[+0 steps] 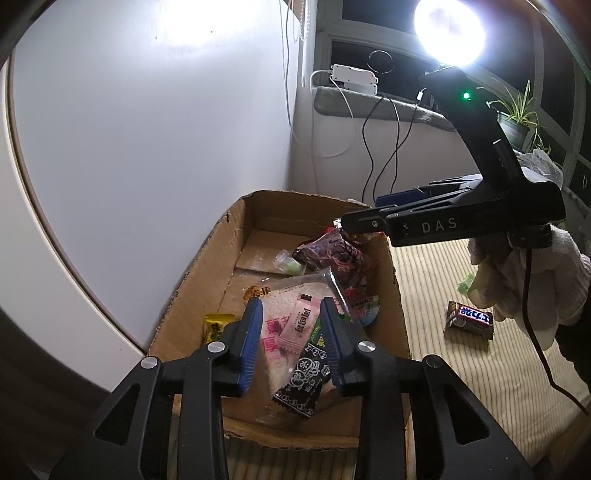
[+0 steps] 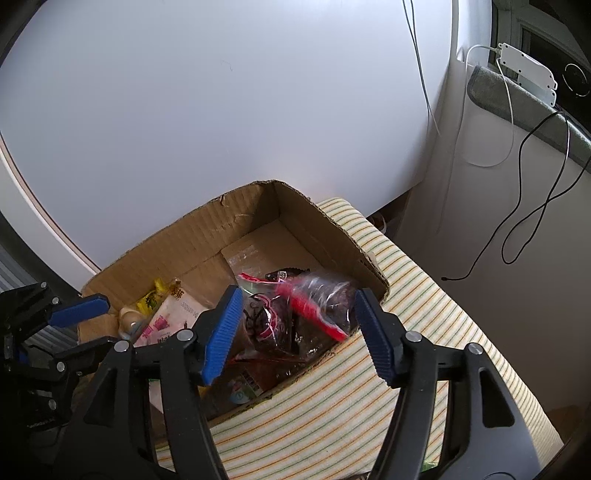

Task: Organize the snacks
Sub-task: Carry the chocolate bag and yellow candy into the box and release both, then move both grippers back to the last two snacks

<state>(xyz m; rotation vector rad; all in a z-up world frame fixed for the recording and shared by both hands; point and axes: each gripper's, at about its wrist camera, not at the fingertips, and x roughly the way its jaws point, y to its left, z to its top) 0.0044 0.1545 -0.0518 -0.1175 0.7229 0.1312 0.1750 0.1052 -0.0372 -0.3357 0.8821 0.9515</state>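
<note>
An open cardboard box (image 1: 207, 266) (image 2: 177, 236) holds several snack packets. My left gripper (image 1: 291, 301) hangs over its near end, jaws apart. Between the jaws lie a small pink sachet (image 1: 299, 325) and a black patterned packet (image 1: 299, 384), and neither pad presses on them. My right gripper (image 2: 299, 293) stands open above the box's right side. A dark clear bag with a red strip (image 2: 314, 314) shows blurred between its fingers, untouched by the pads. In the left wrist view that bag (image 1: 328, 254) sits just under the right gripper (image 1: 360, 214).
A brown chocolate bar (image 1: 471, 319) and a green wrapper (image 1: 466, 284) lie on the striped mat (image 2: 369, 387) right of the box. A white-gloved hand (image 1: 524, 280) holds the right gripper. A white wall stands behind the box; cables (image 2: 535, 214), a bright lamp (image 1: 448, 29) and a plant (image 1: 517, 110) are at the right.
</note>
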